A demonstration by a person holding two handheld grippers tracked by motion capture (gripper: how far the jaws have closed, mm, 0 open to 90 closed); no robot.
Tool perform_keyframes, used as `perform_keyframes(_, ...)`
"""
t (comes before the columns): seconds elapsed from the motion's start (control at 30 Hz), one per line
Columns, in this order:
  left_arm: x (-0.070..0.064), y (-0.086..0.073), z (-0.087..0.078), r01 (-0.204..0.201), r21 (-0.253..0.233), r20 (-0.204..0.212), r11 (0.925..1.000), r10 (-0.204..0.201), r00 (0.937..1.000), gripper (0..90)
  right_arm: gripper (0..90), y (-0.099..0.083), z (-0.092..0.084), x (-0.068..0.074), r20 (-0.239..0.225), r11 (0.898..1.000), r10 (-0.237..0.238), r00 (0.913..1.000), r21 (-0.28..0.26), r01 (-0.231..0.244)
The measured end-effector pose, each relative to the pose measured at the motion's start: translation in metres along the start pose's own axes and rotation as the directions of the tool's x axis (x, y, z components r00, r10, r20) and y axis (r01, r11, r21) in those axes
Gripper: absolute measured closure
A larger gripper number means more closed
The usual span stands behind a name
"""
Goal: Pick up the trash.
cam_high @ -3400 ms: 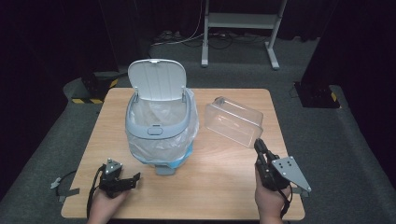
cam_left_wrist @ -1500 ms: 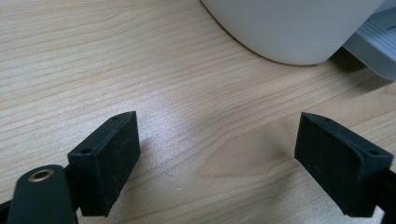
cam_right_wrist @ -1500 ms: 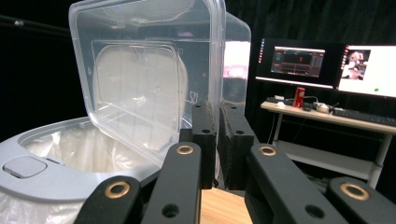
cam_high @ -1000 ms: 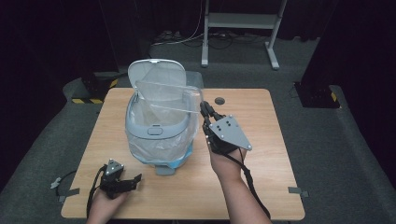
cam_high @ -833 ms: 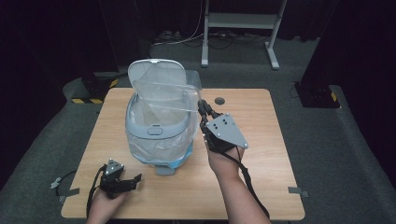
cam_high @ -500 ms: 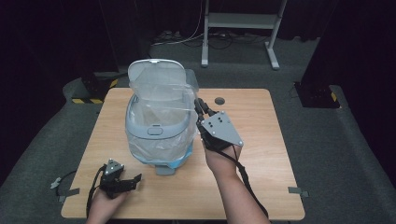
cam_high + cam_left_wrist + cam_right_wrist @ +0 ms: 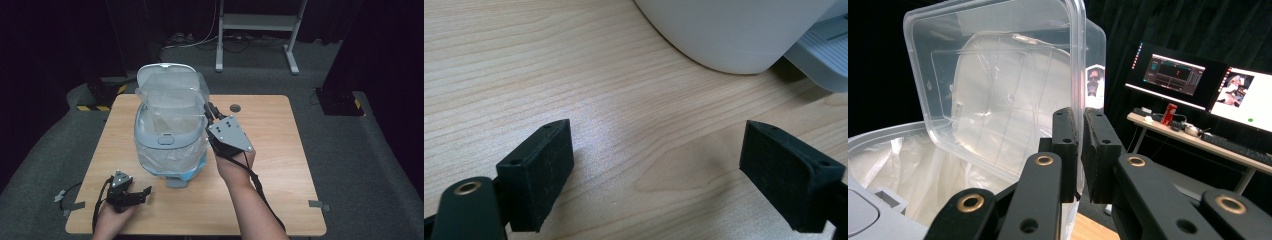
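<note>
While the left gripper (image 7: pixel 131 194) rests open on the table (image 7: pixel 280 150), the right gripper (image 7: pixel 210 111) has carried the clear container (image 7: pixel 172 105), pinched by its rim, from the tabletop to above the bin (image 7: pixel 167 137). Dropping it in looks next.

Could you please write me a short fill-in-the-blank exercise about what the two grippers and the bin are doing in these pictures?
1. The right gripper is shut on the wall of a clear plastic ____.
2. That box is held tilted over the open ____.
3. The left gripper rests on the wooden table with its jaws ____.
4. The bin is lined with a plastic ____.

Missing words: box; bin; open; bag
</note>
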State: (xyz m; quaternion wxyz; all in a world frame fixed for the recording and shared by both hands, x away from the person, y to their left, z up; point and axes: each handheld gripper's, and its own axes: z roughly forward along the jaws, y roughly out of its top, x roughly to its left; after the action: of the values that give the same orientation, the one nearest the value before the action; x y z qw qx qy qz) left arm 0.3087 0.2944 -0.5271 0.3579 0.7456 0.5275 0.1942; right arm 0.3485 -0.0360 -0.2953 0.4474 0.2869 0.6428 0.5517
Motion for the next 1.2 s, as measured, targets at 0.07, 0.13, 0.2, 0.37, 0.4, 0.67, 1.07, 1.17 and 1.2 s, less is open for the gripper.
perform_keyframes(0.07, 0.000, 0.000, 0.000, 0.000, 0.000, 0.001, 1.0000, 0.000, 1.0000, 14.2, 84.7, 0.001, 0.000, 0.000, 0.002, 1.000, -0.006, 1.0000, -0.002, 0.006)
perform_keyframes(0.13, 0.000, 0.000, 0.000, 0.000, -0.001, 0.002, 1.0000, 0.000, 1.0000, 14.2, 84.6, 0.002, 0.000, 0.001, 0.005, 1.000, -0.011, 0.9999, -0.002, 0.011)
perform_keyframes(0.2, 0.001, 0.000, 0.000, 0.000, -0.002, 0.004, 1.0000, 0.000, 1.0000, 14.2, 84.4, 0.002, 0.001, 0.001, 0.006, 1.000, -0.013, 0.9999, -0.001, 0.013)
perform_keyframes(0.37, 0.001, 0.000, 0.000, 0.001, -0.002, 0.005, 1.0000, -0.001, 1.0000, 14.2, 84.0, 0.001, 0.003, 0.001, 0.008, 1.000, -0.017, 0.9998, 0.011, 0.017)
perform_keyframes(0.4, 0.001, 0.000, 0.000, 0.001, -0.002, 0.005, 1.0000, -0.001, 1.0000, 14.2, 83.5, 0.001, 0.004, 0.001, 0.009, 1.000, -0.018, 0.9998, 0.012, 0.018)
perform_keyframes(0.67, 0.001, 0.000, 0.000, 0.004, -0.004, 0.008, 1.0000, -0.004, 1.0000, 14.1, 67.3, 0.002, 0.007, 0.003, -0.001, 1.000, 0.009, 1.0000, -0.009, -0.009)
perform_keyframes(1.07, 0.001, 0.000, 0.000, 0.003, -0.004, 0.008, 1.0000, -0.003, 1.0000, 14.3, 68.8, -0.002, 0.005, 0.006, -0.046, 1.000, 0.026, 0.9986, 0.012, -0.025)
perform_keyframes(1.17, 0.001, 0.000, 0.000, 0.003, -0.005, 0.007, 1.0000, -0.003, 1.0000, 14.9, 68.2, -0.006, 0.002, 0.006, -0.051, 0.999, 0.039, 0.9979, 0.015, -0.038)
perform_keyframes(1.2, 0.001, 0.000, -0.001, 0.003, -0.006, 0.009, 1.0000, -0.003, 1.0000, 15.2, 68.0, -0.008, 0.001, 0.006, -0.052, 0.999, 0.047, 0.9976, 0.016, -0.046)
